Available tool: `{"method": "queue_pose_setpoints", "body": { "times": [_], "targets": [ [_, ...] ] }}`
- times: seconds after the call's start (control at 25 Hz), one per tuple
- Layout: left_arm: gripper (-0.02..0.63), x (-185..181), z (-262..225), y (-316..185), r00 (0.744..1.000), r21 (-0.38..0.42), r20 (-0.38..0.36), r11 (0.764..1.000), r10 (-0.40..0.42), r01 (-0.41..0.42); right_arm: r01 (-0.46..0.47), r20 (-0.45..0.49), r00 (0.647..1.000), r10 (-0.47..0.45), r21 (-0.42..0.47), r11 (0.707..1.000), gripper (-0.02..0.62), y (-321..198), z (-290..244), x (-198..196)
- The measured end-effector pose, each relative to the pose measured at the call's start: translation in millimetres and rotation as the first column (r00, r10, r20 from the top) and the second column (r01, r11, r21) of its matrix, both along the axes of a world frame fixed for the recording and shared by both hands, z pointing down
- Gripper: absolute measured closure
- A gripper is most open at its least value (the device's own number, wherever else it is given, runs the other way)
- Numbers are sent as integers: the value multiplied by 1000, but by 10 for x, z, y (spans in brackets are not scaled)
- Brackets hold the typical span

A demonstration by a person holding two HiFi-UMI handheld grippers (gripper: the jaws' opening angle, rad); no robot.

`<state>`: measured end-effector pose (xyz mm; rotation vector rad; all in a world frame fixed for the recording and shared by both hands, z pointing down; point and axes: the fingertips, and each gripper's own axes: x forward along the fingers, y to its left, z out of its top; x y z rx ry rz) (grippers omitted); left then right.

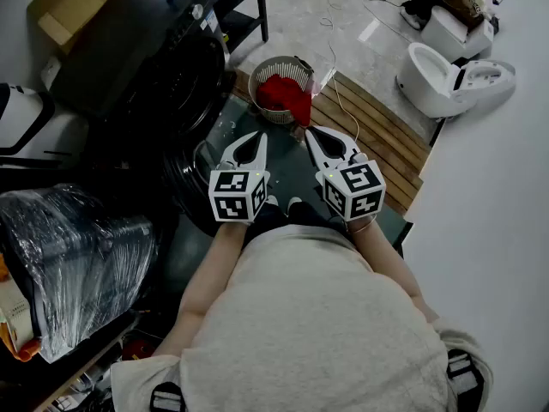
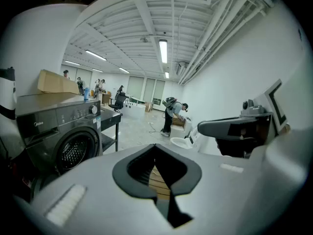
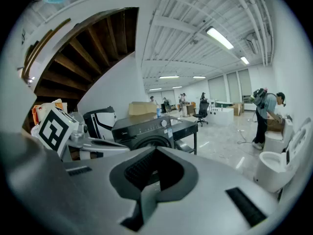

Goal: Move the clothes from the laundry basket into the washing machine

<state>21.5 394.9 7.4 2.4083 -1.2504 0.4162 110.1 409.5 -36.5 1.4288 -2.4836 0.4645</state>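
We hold the left gripper [image 1: 250, 147] and right gripper [image 1: 324, 142] closed and empty, near the laundry basket [image 1: 260, 72] of red clothes [image 1: 283, 93].

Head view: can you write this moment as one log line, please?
left gripper: shut, empty | right gripper: shut, empty | red clothes: in laundry basket, untouched

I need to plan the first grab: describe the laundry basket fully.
The laundry basket is round, pale and open-walled. It stands upright at the end of the wooden slat mat, beside the dark washing machine. It holds red clothes, which spill over its near rim. Nothing else is seen touching it.
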Motion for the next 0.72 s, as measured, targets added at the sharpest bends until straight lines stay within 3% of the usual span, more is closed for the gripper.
{"method": "queue_pose_setpoints", "body": {
  "times": [0.2, 0.44, 0.72],
  "targets": [
    [597, -130, -19, -98, 999, 14, -6, 999, -52, 52, -8, 2, 1000, 8, -12, 1000, 586, -49, 37, 14],
    [597, -87, -41, -110, 998, 4, -35, 998, -60, 60, 0, 1, 1000, 0, -17, 1000, 586, -41, 49, 78],
    [597, -38, 5, -59, 995, -13, -47, 996, -88, 87, -9, 88, 996, 11, -18, 1000, 586, -16, 29, 153]
  ]
}}
